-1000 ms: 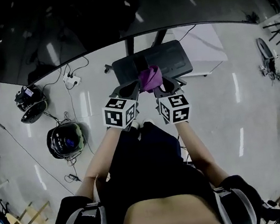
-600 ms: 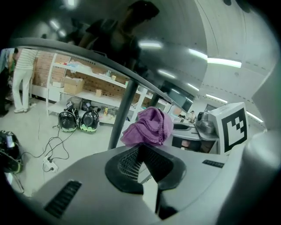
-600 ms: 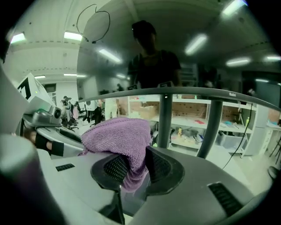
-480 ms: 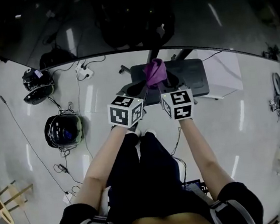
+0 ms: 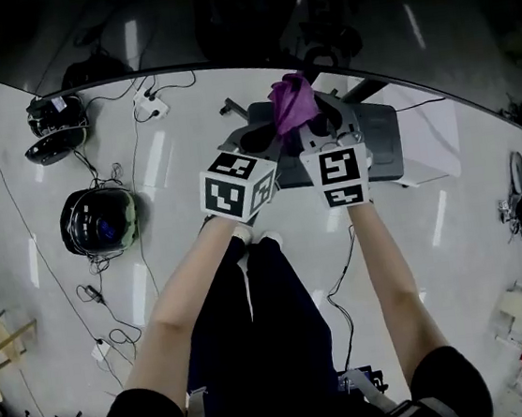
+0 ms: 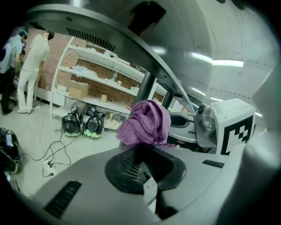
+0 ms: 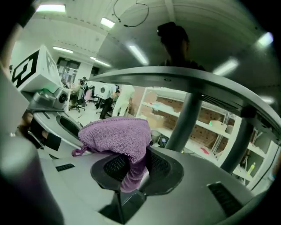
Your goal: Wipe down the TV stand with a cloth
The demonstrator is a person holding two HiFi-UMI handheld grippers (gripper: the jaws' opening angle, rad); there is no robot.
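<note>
A crumpled purple cloth hangs between my two grippers, just over the TV's curved lower edge. My right gripper is shut on it; in the right gripper view the cloth drapes down between the dark pads. My left gripper is shut too, and the cloth bunches right at its tips. The black TV stand base lies on the floor under the grippers. Its post rises behind the cloth.
The big dark TV screen fills the top of the head view. Helmets, cables and a power strip lie on the floor at left. A white box stands right of the base. People stand by shelves far off.
Both grippers have carried the cloth forward and up, from over the stand's base to the TV's lower edge by the posts. The jaws have stayed shut.
</note>
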